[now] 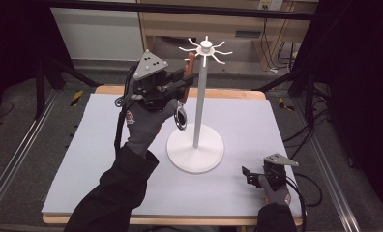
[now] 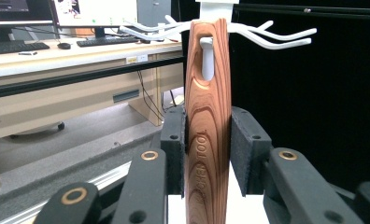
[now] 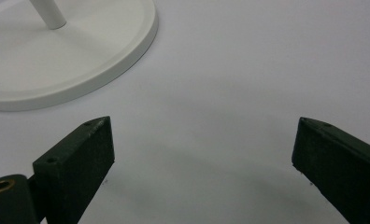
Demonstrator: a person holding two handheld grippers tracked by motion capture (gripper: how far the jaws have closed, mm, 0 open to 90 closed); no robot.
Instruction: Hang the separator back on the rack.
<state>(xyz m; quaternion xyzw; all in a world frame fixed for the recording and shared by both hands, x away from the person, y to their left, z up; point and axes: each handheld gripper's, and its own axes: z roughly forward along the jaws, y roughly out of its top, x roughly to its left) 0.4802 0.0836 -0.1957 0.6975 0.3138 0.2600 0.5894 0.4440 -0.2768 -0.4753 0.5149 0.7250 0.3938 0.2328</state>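
Observation:
A white hook stand (image 1: 199,96) rises from a round base (image 1: 195,147) at the middle of the mat, with several curved hooks (image 1: 205,48) at its top. My left gripper (image 1: 184,77) is raised beside the pole and shut on a utensil's wooden handle (image 1: 190,65); its metal end (image 1: 181,117) hangs below. In the left gripper view the handle (image 2: 207,140) stands upright between the pads, and a white hook (image 2: 206,58) shows through its hole. My right gripper (image 1: 247,175) rests open near the front right; its jaws (image 3: 202,149) hold nothing, with the base (image 3: 80,56) beyond.
A blue-grey mat (image 1: 107,145) covers the wooden table (image 1: 228,93). Black frame bars and cables run around the table. In the left gripper view a desk (image 2: 57,51) with keyboards and monitors stands far behind.

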